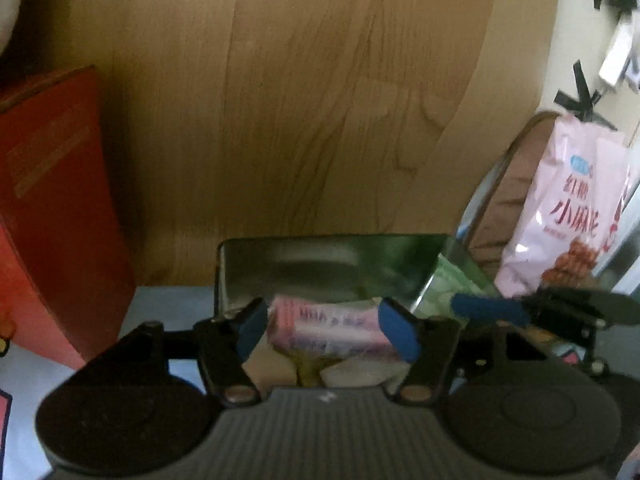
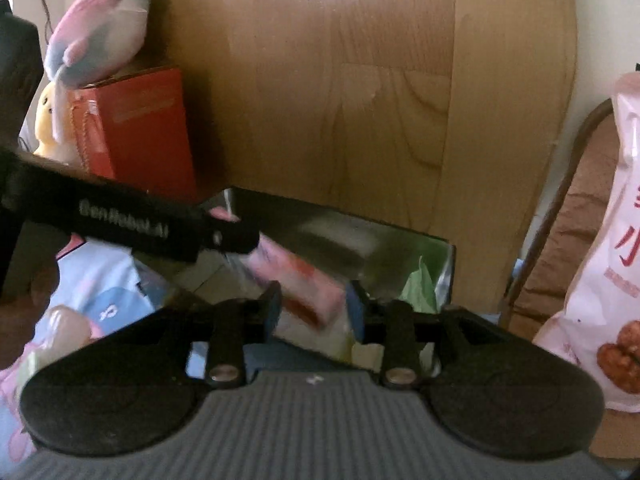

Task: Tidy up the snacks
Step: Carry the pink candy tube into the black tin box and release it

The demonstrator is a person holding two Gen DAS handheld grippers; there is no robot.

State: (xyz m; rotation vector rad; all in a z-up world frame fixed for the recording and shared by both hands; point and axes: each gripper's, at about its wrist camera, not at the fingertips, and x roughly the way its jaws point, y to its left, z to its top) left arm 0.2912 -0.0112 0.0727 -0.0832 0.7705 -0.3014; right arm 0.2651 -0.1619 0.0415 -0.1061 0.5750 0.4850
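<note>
My left gripper is shut on a pink snack packet and holds it over a shiny metal tin with more wrapped snacks inside. The packet also shows in the right wrist view, where the left gripper's arm reaches in from the left. My right gripper sits at the tin's near side with its blue pads apart around the packet's end, not pressing it. It also shows in the left wrist view at the tin's right.
A red box stands left of the tin, with plush toys on and behind it. A large pink snack bag leans on a chair at the right. A wooden board rises right behind the tin.
</note>
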